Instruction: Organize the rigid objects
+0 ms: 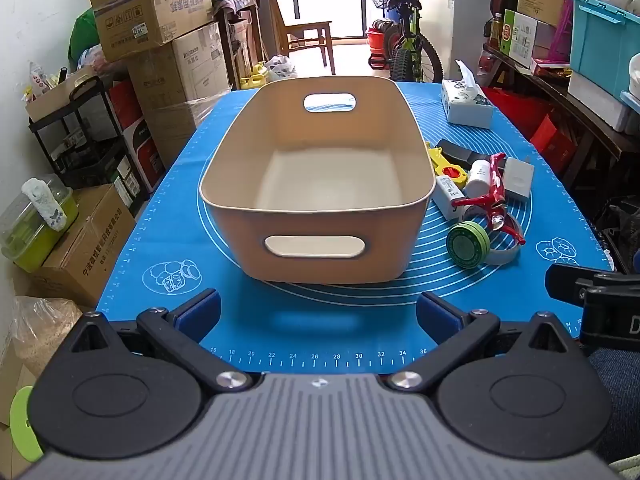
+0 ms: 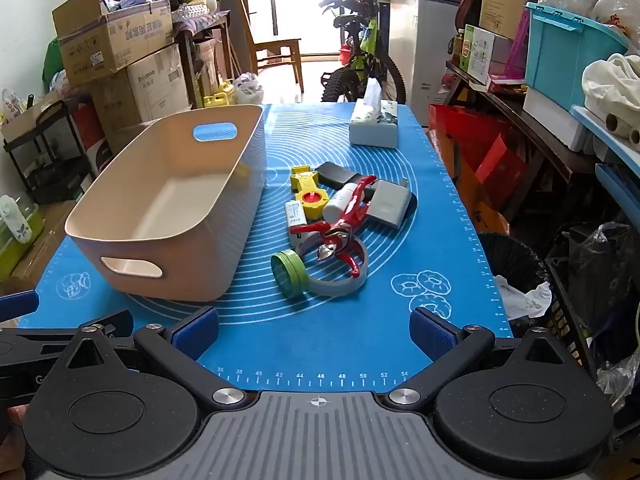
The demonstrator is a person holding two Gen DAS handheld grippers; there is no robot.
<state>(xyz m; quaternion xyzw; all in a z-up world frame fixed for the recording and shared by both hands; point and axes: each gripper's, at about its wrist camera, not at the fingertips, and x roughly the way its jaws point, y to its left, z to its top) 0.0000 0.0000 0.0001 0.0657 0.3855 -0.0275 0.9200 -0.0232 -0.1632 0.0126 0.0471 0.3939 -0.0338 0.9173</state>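
An empty beige bin point(image 1: 320, 216) point(image 2: 168, 240) with handle cutouts stands on the blue mat point(image 1: 168, 240) point(image 2: 400, 340). To its right lies a pile of small items: a green round tin point(image 1: 467, 245) point(image 2: 289, 271), a red toy figure point(image 1: 490, 196) point(image 2: 347, 220), a yellow tool point(image 2: 308, 192), a white bottle point(image 2: 340, 202), a grey block point(image 2: 388, 204), a black case point(image 2: 334, 173) and a grey ring point(image 2: 340, 285). My left gripper point(image 1: 318, 316) hangs open in front of the bin, its jaws bare. My right gripper point(image 2: 314, 334) hangs open near the mat's front edge, short of the pile.
A tissue box point(image 1: 466, 106) point(image 2: 374, 126) sits at the mat's far right. Cardboard boxes point(image 1: 152, 12) stack up on the left, shelves with a teal crate point(image 2: 568, 52) line the right, and a bicycle point(image 2: 360, 60) and a chair point(image 2: 276, 52) stand beyond the table.
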